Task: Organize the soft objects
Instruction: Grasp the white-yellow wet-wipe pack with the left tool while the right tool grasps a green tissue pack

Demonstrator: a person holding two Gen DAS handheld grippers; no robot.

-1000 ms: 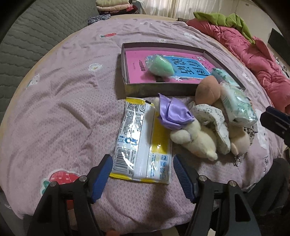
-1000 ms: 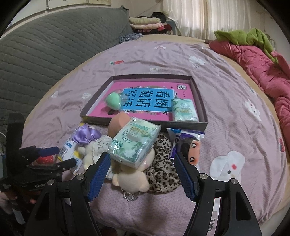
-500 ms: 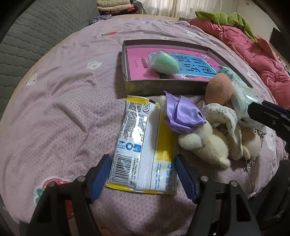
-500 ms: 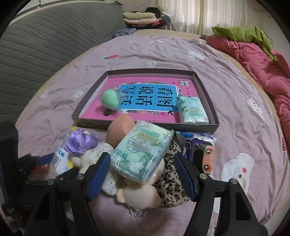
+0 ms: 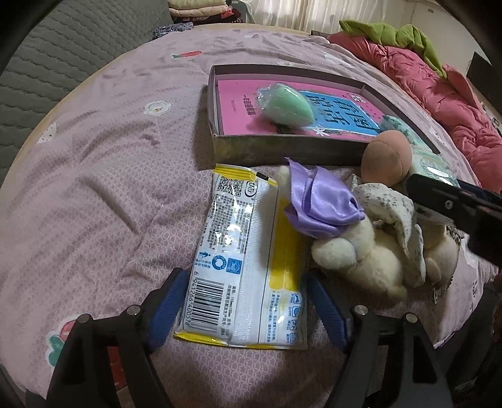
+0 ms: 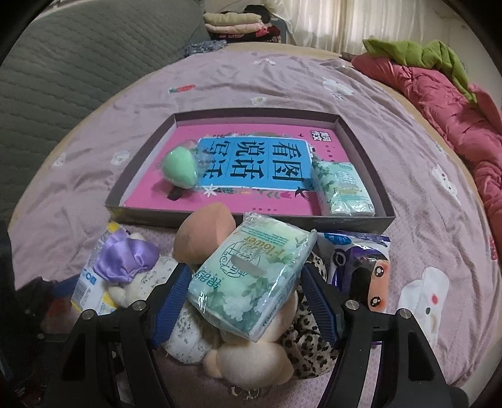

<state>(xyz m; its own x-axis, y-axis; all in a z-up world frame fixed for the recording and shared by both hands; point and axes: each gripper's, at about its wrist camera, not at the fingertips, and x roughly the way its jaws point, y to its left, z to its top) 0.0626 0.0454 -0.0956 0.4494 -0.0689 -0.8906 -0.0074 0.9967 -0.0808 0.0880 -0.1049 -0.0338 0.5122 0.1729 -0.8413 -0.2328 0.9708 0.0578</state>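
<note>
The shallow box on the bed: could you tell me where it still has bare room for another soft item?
Free: the box's pink floor along the near wall, between the green sponge and the tissue pack, and its far strip. Crowded: the toy heap outside the near wall.

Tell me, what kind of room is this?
Most likely a bedroom: everything lies on a bed with a lilac printed bedspread, a rumpled pink quilt sits along one side, and folded clothes are stacked by the curtains behind.

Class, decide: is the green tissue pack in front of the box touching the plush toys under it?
Touching. The right wrist view shows the tissue pack lying tilted directly on the plush toys, with no gap.
</note>
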